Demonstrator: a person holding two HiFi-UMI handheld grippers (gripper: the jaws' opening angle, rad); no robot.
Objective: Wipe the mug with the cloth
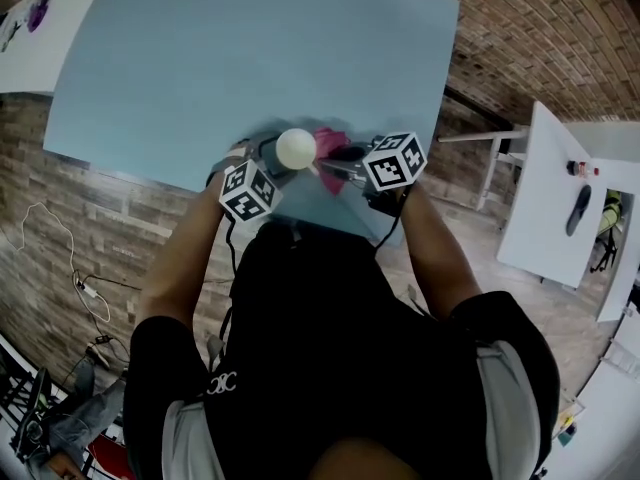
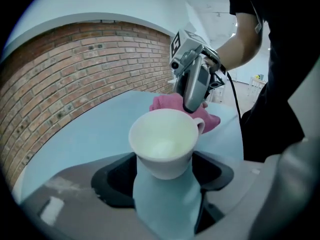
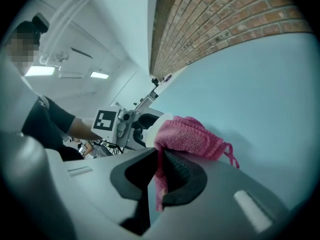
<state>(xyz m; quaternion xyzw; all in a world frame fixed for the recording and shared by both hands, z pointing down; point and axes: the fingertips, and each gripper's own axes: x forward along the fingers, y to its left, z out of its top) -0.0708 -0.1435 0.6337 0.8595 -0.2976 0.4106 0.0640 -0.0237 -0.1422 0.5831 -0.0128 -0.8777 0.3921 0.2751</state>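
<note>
Left gripper (image 2: 165, 176): jaws spread wide, black pads against both sides of the lower body of a white ceramic mug (image 2: 162, 144). Mug upright, open mouth toward the camera, empty inside. Small handle (image 2: 201, 126) on the far side, facing the other tool. Whether the base rests on the table, cannot tell.

Right gripper (image 3: 159, 159): jaws pressed together on a pink knitted cloth (image 3: 190, 136). One flap hangs down between the pads; the bunched rest bulges out past the tips, touching the mug beside the handle.

Head view: both tools meet at the near edge of the pale blue tabletop (image 1: 250, 58), mug between them.
</note>
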